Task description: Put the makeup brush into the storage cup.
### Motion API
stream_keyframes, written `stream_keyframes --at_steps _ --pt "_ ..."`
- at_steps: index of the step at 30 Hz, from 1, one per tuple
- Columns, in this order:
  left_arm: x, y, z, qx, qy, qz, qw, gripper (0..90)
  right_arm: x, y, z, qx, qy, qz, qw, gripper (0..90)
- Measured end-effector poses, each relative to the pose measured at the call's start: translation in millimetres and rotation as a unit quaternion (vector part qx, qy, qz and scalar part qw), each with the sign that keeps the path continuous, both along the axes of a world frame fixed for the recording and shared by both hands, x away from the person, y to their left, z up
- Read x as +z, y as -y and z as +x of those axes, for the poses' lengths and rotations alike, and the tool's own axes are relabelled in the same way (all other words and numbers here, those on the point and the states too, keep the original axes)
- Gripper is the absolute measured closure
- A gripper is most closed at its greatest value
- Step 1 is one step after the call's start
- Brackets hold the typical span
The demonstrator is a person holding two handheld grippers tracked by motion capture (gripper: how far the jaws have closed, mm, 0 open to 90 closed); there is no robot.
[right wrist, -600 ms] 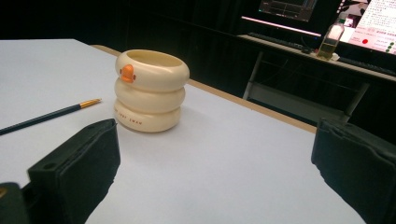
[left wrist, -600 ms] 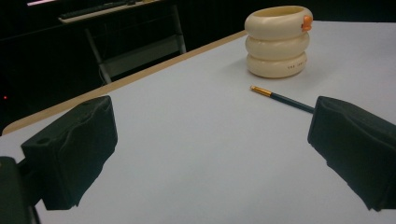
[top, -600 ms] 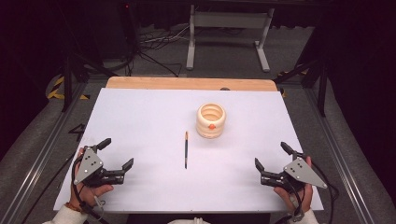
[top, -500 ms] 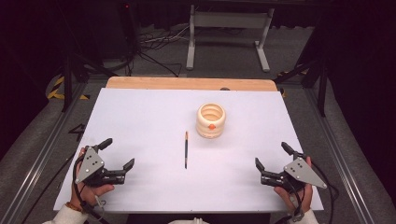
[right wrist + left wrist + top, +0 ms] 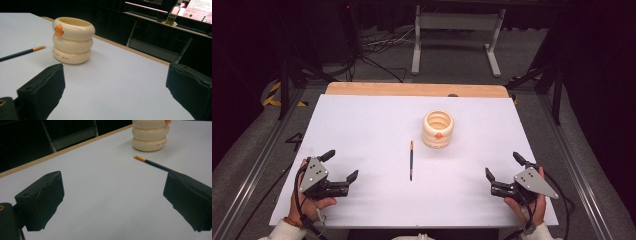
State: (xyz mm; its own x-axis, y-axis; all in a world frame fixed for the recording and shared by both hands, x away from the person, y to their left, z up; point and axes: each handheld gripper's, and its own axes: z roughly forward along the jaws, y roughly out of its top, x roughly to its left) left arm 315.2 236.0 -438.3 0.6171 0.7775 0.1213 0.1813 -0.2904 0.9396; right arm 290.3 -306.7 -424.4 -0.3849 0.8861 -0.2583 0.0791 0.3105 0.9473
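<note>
So the white table has two things on it: a cream holder made of three stacked ring shapes with a little orange mark on its side, and a thin dark paintbrush with a gold-coloured band at one end. The holder stands upright a bit past the middle of the table, nearer the far edge than the near one and slightly toward the right edge. The paintbrush lies flat just beside it on the near-left side, not touching it, running lengthwise from near to far with the gold end pointing at the far edge. The left gripper sits close to the near left corner, held in the person's hand, and its jaws are spread wide with nothing between them; in the left gripper view you can see bare table between the two black pads, with the paintbrush and the holder farther off toward the upper right. The right gripper is close to the near right corner, also in hand, also gaping wide and pinching nothing. Its own view looks across the table at the holder and the gold end of the paintbrush off to the left. Both grippers are well apart from the paintbrush and the holder, one on each side, jaws angled in toward the middle of the table.
</note>
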Motion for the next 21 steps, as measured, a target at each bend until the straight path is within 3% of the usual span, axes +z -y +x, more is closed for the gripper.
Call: stream_keyframes --at_steps 12,21 --pt "0.2 0.4 -0.3 -0.004 0.005 0.001 1.0 4.3 -0.3 -0.9 0.4 -0.001 -0.001 0.006 1.0 3.3" --pt "-0.1 2.2 -0.1 -0.009 -0.002 0.0 1.0 4.9 -1.7 -4.2 1.9 0.003 -0.015 0.003 0.9999 3.3"
